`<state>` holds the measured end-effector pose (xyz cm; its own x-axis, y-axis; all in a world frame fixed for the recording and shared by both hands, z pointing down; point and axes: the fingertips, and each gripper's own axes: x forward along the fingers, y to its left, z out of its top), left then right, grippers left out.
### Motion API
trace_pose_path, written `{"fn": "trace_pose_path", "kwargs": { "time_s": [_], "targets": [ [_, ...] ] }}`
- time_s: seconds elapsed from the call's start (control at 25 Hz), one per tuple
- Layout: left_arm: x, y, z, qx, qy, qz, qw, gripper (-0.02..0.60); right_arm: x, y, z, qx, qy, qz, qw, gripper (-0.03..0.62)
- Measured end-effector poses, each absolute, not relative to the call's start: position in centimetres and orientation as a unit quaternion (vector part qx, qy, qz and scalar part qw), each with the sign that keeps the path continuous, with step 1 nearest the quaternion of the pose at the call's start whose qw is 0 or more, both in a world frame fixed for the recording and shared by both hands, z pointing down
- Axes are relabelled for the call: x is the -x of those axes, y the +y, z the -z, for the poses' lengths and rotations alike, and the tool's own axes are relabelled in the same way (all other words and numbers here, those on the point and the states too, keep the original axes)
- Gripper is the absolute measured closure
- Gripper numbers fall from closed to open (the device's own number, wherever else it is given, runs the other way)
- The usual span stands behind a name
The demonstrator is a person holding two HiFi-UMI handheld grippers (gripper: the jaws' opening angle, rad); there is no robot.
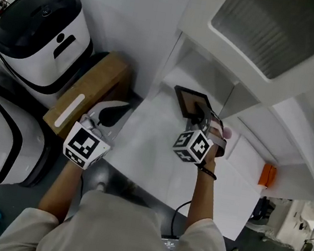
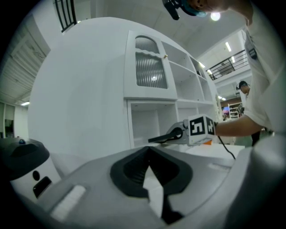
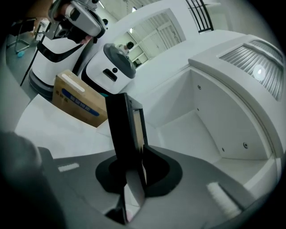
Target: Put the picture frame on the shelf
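Nearest to us is our own pale shirt [image 1: 126,236], and from it both forearms stretch toward the white shelf unit [image 1: 300,122]; our right gripper [image 1: 201,121] is clamped on the near edge of the picture frame [image 1: 190,100], a dark-rimmed frame with a brownish panel; in the right gripper view the two jaws press on the picture frame [image 3: 127,129] from either side, and it rises straight out of the right gripper [image 3: 132,185]. We hold it over the far left part of the unit's broad white ledge [image 1: 158,152], just in front of the open lower compartment [image 1: 199,69]; from the head view its face is turned up toward us. Our left gripper [image 1: 122,110] hangs at the ledge's left edge, well apart from the picture frame and just beside a cardboard box [image 1: 87,95]; in the left gripper view its jaws seem to be together with nothing between them, though the dark recess there is hard to read. Left of the cardboard box stand two white-and-black machines [image 1: 38,36]; a dark cable [image 1: 180,208] runs beside our right forearm; an orange item [image 1: 267,175] sits at the right end of the ledge; a ribbed glass door [image 1: 281,26] fronts the upper part of the unit.
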<state>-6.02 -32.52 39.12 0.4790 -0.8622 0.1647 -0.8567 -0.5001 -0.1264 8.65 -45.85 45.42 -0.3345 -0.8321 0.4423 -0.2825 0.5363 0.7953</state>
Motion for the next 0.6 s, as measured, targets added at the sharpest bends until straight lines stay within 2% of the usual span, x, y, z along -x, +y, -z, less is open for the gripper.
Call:
{"fn": "trace_pose_path", "kwargs": {
  "time_s": [0.6],
  "targets": [
    [6.4, -32.4, -39.9, 0.859, 0.500, 0.115, 0.014, 0.579, -8.3, -47.2, -47.8, -0.352, -0.752, 0.305, 0.467, 0.487]
  ]
}}
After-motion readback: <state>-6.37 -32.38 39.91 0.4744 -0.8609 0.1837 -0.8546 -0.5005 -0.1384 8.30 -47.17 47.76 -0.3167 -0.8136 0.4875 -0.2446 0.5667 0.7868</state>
